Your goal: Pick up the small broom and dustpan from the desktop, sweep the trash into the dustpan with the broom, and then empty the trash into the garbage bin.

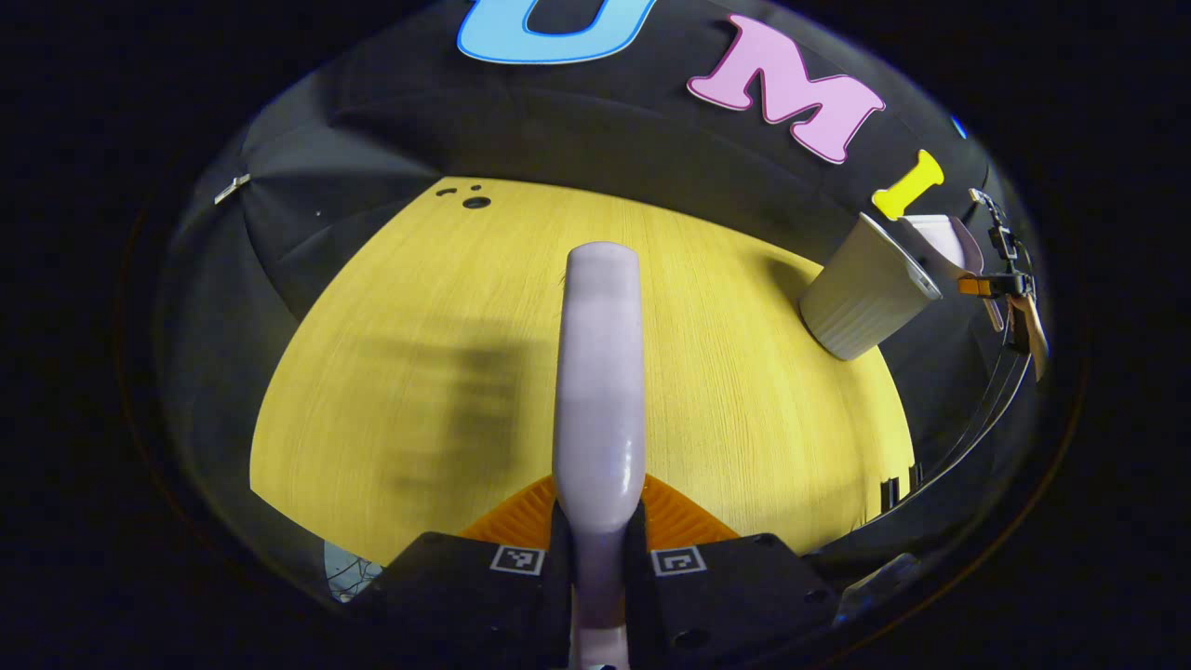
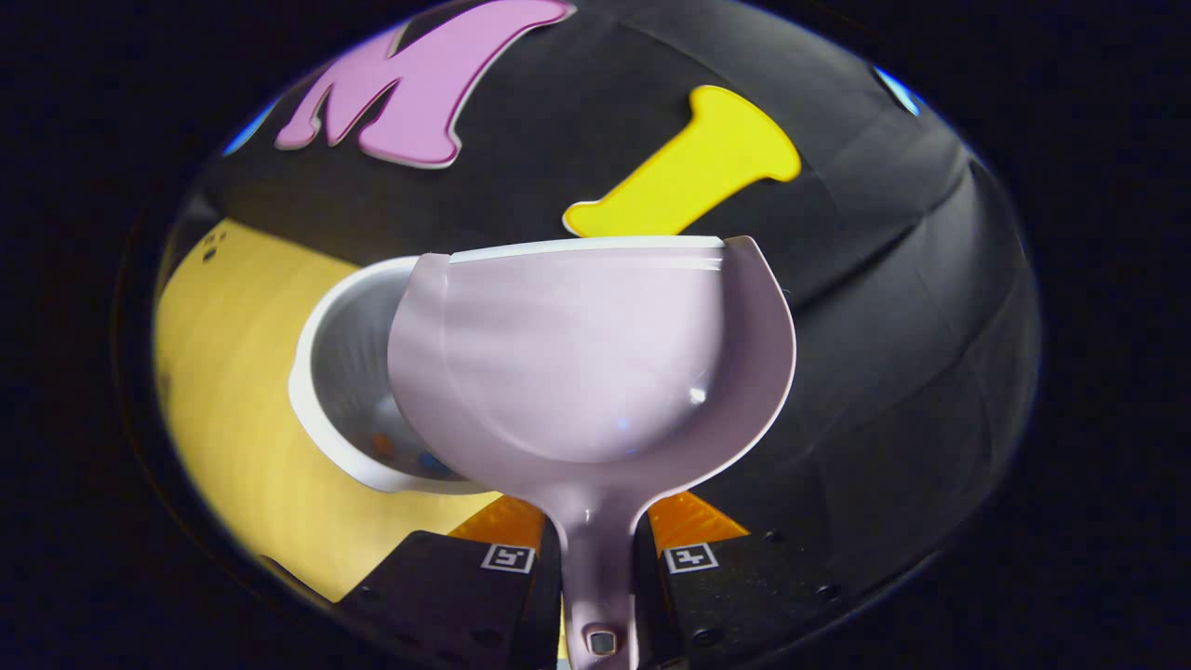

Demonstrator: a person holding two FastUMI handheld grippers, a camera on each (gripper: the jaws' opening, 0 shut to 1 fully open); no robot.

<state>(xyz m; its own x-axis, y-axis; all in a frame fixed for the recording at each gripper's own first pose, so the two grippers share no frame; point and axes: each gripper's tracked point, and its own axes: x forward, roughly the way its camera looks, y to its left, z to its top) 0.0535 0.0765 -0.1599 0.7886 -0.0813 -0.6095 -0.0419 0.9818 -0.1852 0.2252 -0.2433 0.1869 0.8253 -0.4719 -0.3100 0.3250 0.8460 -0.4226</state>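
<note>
My left gripper (image 1: pixel 597 535) is shut on the pale lilac broom (image 1: pixel 600 372), whose handle runs straight ahead above the yellow wooden desktop (image 1: pixel 744 391). Off to the right in the left gripper view stands the white ribbed garbage bin (image 1: pixel 865 293), with the lilac dustpan (image 1: pixel 949 242) tipped over its rim and the other gripper (image 1: pixel 1010 288) behind it. In the right gripper view, my right gripper (image 2: pixel 598 549) is shut on the dustpan's handle. The dustpan (image 2: pixel 586 363) hangs over the bin (image 2: pixel 340 391), its scoop bare. Small coloured bits lie at the bin's bottom.
The desktop's far edge has small dark holes (image 1: pixel 475 200) near the back left. Black cloth walls close in behind and to the right of the bin. Cables (image 1: pixel 986 409) hang at the right of the desk.
</note>
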